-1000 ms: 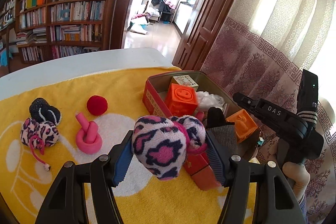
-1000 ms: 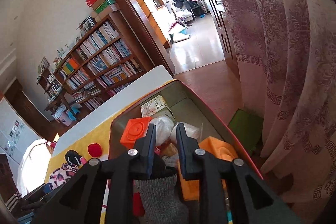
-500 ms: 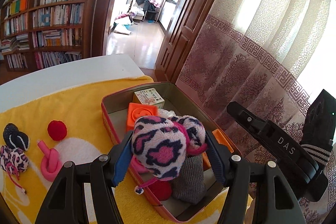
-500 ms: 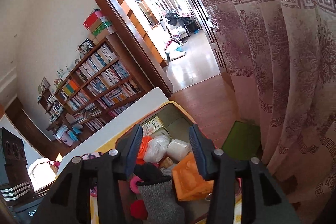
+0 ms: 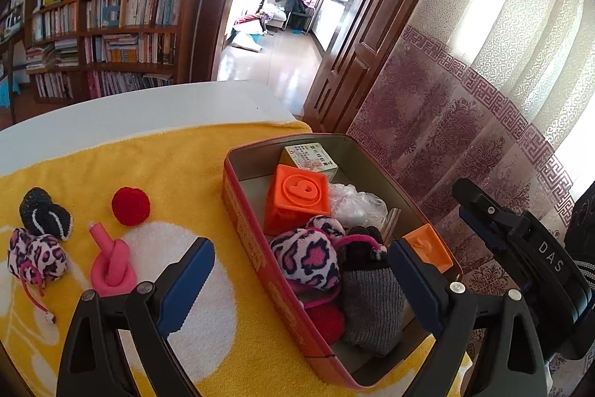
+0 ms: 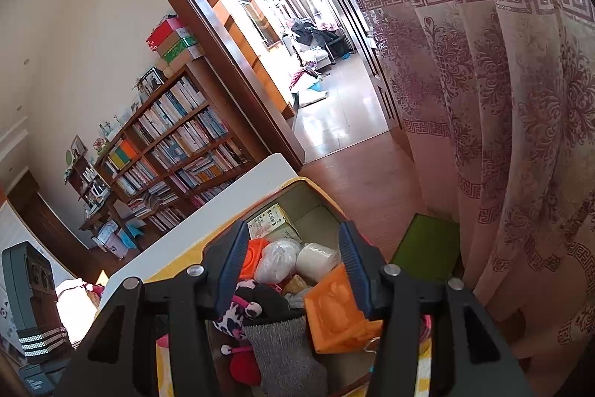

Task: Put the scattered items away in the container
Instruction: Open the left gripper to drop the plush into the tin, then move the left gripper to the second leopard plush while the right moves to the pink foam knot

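My left gripper (image 5: 297, 270) is opening, leopard mouse (image 5: 306, 257) dropped in the tin (image 5: 238, 211); right gripper (image 6: 293, 265) half-open, empty. Next: 4 toys on the bench.

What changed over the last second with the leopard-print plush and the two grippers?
The left gripper carried the leopard-print plush mouse from over the towel to over the red tin and let it go; its jaws are opening, and the mouse lies inside beside the grey sock. The right gripper opened off the sock. The red ball, pink knot toy and other plush mice remain on the yellow towel.
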